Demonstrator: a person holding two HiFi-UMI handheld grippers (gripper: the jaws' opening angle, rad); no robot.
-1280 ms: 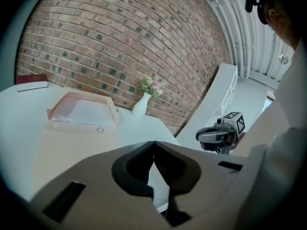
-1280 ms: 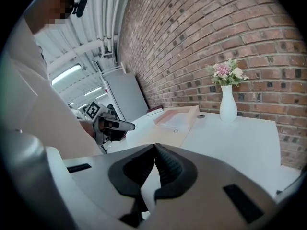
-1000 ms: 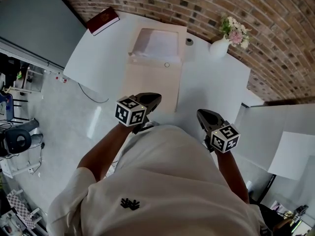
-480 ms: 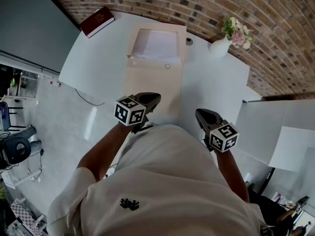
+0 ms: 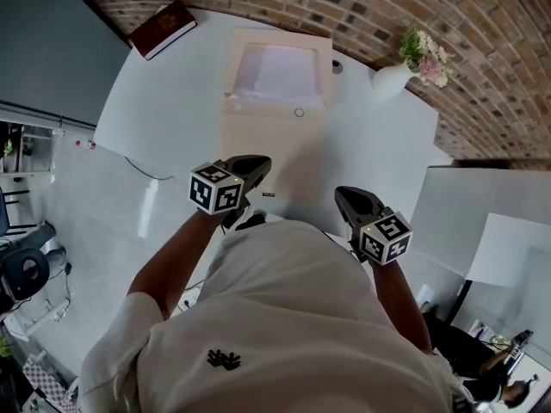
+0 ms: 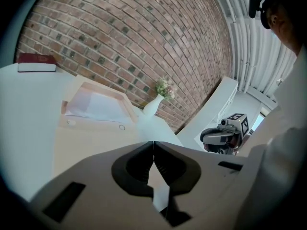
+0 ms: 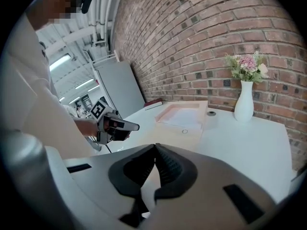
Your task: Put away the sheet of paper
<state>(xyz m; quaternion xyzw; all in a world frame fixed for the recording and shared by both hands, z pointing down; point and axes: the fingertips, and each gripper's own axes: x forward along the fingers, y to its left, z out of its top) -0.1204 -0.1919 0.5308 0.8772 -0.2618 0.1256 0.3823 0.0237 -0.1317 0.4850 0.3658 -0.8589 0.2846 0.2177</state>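
Beyond both shut jaws lies, seemingly, paper point(image 5: 280, 67).

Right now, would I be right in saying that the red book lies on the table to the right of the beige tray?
Not quite. The red book lies on the table to the left of the beige tray, near the far corner. The white vase of flowers is what stands on the right. The head view shows this.

Red book point(image 5: 162, 29) at white table point(image 5: 172, 93) far-left corner; flower vase point(image 5: 393, 79) beside brick wall point(image 5: 362, 7).
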